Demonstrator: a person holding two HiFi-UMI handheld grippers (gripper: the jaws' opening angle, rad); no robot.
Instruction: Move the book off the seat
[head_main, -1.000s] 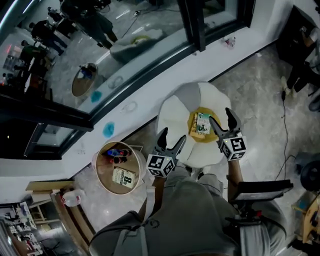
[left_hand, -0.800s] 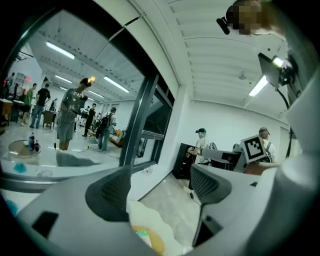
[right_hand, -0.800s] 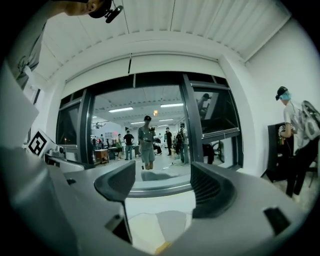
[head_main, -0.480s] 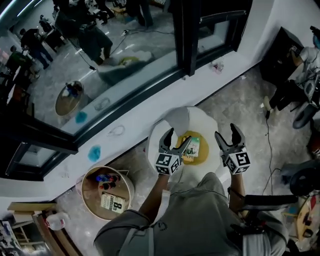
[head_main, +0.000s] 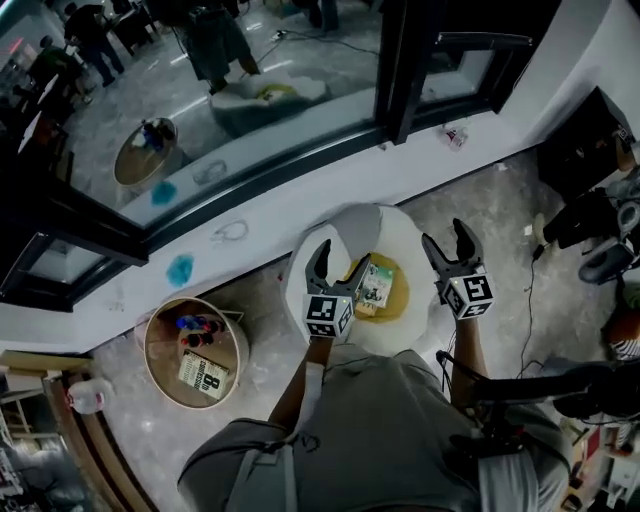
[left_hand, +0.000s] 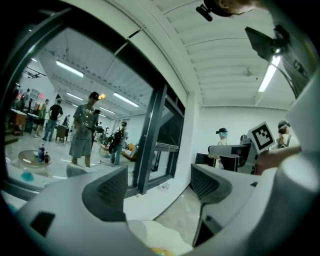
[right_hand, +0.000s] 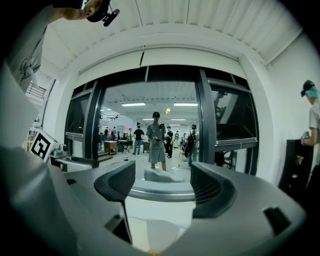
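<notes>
A small green and white book (head_main: 376, 284) lies on the yellow cushion (head_main: 394, 303) of a white round chair (head_main: 365, 225). My left gripper (head_main: 340, 262) hangs open just above the seat's left side, its right finger close to the book's left edge. My right gripper (head_main: 446, 238) is open over the chair's right rim, apart from the book. In the left gripper view the jaws (left_hand: 160, 186) hold nothing and the white seat (left_hand: 160, 239) shows below them. The right gripper (right_hand: 162, 185) likewise stands open and empty, with the seat's edge (right_hand: 150, 235) underneath.
A round wooden side table (head_main: 160, 345) at the left carries another book (head_main: 205, 372) and small items. A white window ledge (head_main: 260, 215) runs behind the chair. A water jug (head_main: 88, 396) sits at the lower left; dark equipment and cables (head_main: 530, 290) lie to the right.
The head view has swung. My left gripper has come from beside the seat's left edge to right by the book. The right gripper keeps its place at the chair's right; both jaws unchanged.
</notes>
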